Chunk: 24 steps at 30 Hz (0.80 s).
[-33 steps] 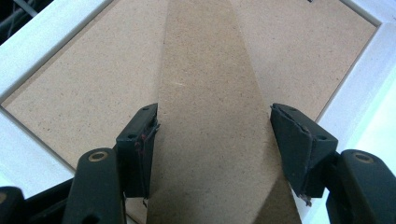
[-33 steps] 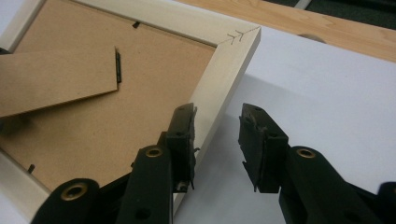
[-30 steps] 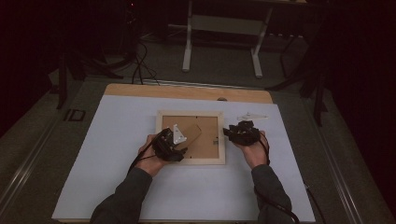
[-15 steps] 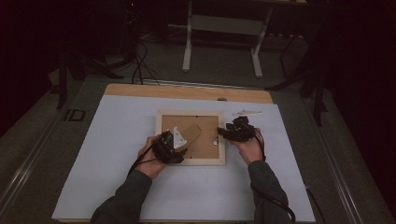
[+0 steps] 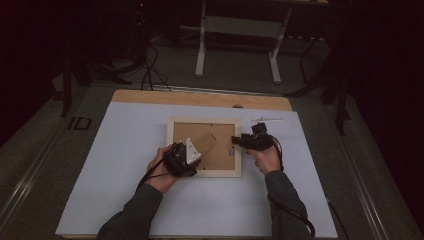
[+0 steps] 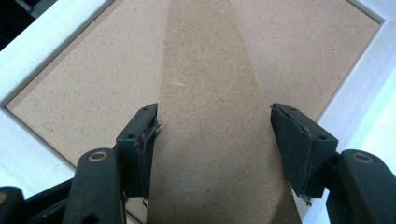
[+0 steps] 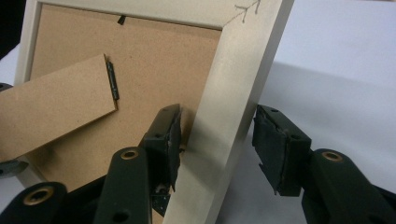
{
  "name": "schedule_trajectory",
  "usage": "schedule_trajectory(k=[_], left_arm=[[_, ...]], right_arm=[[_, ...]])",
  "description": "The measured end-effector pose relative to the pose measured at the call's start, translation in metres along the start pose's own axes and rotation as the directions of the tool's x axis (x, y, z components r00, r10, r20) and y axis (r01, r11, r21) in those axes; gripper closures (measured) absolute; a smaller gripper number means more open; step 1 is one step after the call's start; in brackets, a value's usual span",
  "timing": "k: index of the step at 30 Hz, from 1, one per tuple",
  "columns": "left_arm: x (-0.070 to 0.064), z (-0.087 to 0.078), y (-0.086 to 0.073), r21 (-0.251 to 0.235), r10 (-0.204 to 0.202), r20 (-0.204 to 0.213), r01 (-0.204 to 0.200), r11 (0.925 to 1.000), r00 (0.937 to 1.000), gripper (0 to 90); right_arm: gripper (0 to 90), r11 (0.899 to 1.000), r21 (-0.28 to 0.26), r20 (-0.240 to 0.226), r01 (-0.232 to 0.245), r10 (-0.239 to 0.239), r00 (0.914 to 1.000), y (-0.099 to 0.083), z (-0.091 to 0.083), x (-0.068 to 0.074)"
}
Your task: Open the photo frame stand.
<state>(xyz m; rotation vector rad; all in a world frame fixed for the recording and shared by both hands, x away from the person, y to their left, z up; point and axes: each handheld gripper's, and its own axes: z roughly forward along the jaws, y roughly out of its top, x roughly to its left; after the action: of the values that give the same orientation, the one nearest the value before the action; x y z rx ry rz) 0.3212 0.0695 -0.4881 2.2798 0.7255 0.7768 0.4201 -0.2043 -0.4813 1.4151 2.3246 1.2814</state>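
Wooden picture frame (image 5: 204, 171) face down on counter (image 5: 125, 150). Left gripper (image 6: 212, 140) fingers wide apart, straddling cardboard stand (image 6: 210, 93). Right gripper (image 7: 217, 140) fingers parted around frame's side rail, gripping nothing.

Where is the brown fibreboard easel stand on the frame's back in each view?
High view: brown fibreboard easel stand, centre, slanting across the pale wooden picture frame.
Left gripper view: centre, between the left gripper jaws.
Right gripper view: left, by its hinge.
Shared landmark: the frame.
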Motion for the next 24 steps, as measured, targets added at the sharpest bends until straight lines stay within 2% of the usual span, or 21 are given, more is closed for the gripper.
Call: schedule_trajectory(k=[5, 7, 14, 16, 24], left_arm=[[-0.0005, -0.0007, -0.0005, -0.008, 0.013, -0.009, -0.013, 0.9999, 0.9999, 38.1], [-0.001, -0.0014, -0.0005, -0.021, 0.022, -0.018, -0.022, 0.9995, 0.9996, 38.1], [-0.0008, -0.0028, -0.0018, -0.036, 0.038, -0.033, -0.039, 0.9986, 0.9987, 38.2], [-0.0011, -0.0028, -0.0023, -0.04, 0.045, -0.036, -0.047, 0.9981, 0.9983, 38.1], [0.0027, -0.0023, -0.0031, -0.036, 0.009, -0.004, -0.009, 0.9993, 1.0, 37.8]], right_arm=[[52.7, 1.0, 0.0, -0.023, -0.022, 0.022, 0.9995, 0.0001, -0.0005, -0.0034], [53.3, 0.999, 0.002, -0.047, -0.034, 0.034, 0.9983, 0.0013, -0.0013, -0.0051], [58.6, 0.999, -0.007, -0.079, -0.048, 0.047, 0.9958, 0.0029, -0.0074, -0.0084], [58.6, 0.999, -0.01, -0.075, -0.044, 0.043, 0.9962, 0.0027, -0.0086, -0.0077], [58.8, 0.999, -0.017, -0.068, -0.037, 0.035, 0.997, 0.0025, -0.0094, -0.0059]])
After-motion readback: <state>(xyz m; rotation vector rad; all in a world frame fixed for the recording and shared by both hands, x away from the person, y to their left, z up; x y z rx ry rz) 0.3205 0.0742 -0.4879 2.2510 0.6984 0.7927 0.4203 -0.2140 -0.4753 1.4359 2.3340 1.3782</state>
